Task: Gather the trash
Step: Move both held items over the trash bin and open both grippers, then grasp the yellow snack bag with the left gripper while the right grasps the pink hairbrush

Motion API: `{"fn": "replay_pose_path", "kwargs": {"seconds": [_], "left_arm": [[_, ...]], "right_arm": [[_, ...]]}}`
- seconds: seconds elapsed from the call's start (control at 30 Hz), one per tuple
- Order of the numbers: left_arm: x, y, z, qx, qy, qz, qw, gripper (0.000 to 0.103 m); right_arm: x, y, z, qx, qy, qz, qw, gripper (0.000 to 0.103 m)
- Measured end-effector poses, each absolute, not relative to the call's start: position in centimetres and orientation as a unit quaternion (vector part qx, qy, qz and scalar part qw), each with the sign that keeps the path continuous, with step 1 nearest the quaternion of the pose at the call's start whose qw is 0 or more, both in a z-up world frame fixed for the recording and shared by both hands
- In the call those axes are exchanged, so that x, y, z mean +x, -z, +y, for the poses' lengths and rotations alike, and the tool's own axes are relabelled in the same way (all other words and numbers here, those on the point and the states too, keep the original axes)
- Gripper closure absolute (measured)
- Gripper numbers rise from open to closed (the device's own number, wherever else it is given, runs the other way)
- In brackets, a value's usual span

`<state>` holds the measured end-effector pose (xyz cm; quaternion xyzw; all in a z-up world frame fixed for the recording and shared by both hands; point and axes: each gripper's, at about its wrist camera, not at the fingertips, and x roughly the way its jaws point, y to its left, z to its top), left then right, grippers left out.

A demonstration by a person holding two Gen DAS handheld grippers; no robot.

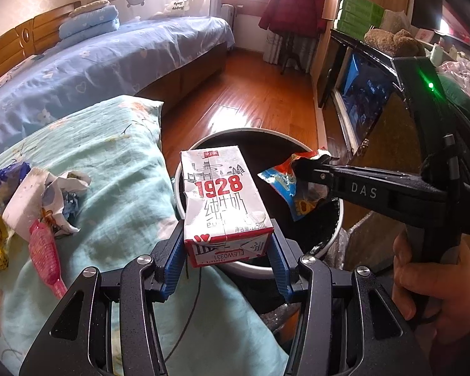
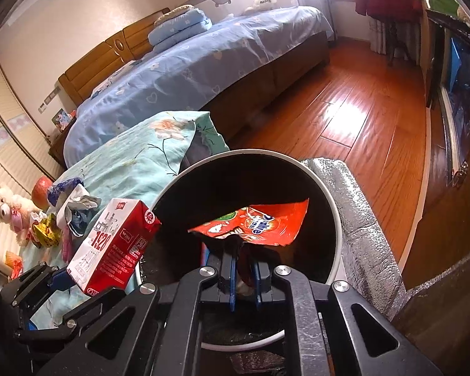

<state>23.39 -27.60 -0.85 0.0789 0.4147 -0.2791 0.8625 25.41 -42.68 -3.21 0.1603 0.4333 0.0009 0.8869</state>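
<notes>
Your left gripper [image 1: 227,244] is clamped across the milk carton [image 1: 224,200], whose long axis points ahead over the near rim of the trash bin [image 1: 335,235]. Your right gripper [image 2: 244,266], jaws nearly together, pinches the red snack wrapper [image 2: 260,224] directly above the bin's opening, nearer its middle.

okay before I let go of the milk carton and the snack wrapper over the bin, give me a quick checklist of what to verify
1. Left hand-held gripper clamps milk carton: ok.
2. Right hand-held gripper pinches snack wrapper: ok.
3. Wrapper over the bin opening: ok.
4. Carton fully inside the rim: cannot tell; it sits near the rim's bed-side edge.
5. Bin lined and has room: cannot tell, interior dark.
6. Trash pile left on the quilt: not ok, more to collect.
</notes>
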Motion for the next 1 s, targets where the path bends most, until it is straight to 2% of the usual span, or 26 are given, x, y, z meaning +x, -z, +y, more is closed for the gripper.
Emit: {"fn": "replay_pose_path", "kwargs": {"seconds": [0.2, 0.33, 0.5, 0.63, 0.7, 0.77, 0.87, 1.0], "left_arm": [[23.6, 0.7, -27.7, 0.073, 0.286, 0.416, 0.86, 0.054], [23.4, 0.4, -27.1, 0.071, 0.282, 0.412, 0.864, 0.047], [22.7, 0.0, -25.0, 0.051, 0.268, 0.406, 0.872, 0.043], [21.8, -0.1, -22.9, 0.035, 0.252, 0.403, 0.879, 0.04], [21.3, 0.0, -21.5, 0.026, 0.24, 0.402, 0.883, 0.039], [20.9, 0.3, -20.0, 0.017, 0.228, 0.404, 0.886, 0.039], [20.3, 0.8, -17.6, 0.0, 0.209, 0.41, 0.888, 0.039], [19.7, 1.3, -14.2, -0.02, 0.176, 0.412, 0.894, 0.039]], "right_arm": [[25.7, 3.2, -43.1, 0.161, 0.004, 0.439, 0.884, 0.092], [25.6, 2.9, -43.2, 0.161, 0.009, 0.437, 0.885, 0.075], [25.1, 2.6, -43.0, 0.163, 0.01, 0.432, 0.887, 0.069], [24.4, 2.2, -42.4, 0.172, 0.007, 0.421, 0.891, 0.061], [23.8, 1.9, -41.7, 0.176, 0.002, 0.411, 0.894, 0.051], [23.1, 1.7, -40.8, 0.179, -0.004, 0.399, 0.899, 0.037], [22.1, 1.6, -38.8, 0.183, -0.019, 0.382, 0.906, 0.027], [21.3, 1.9, -35.8, 0.175, -0.04, 0.374, 0.91, 0.025]]}}
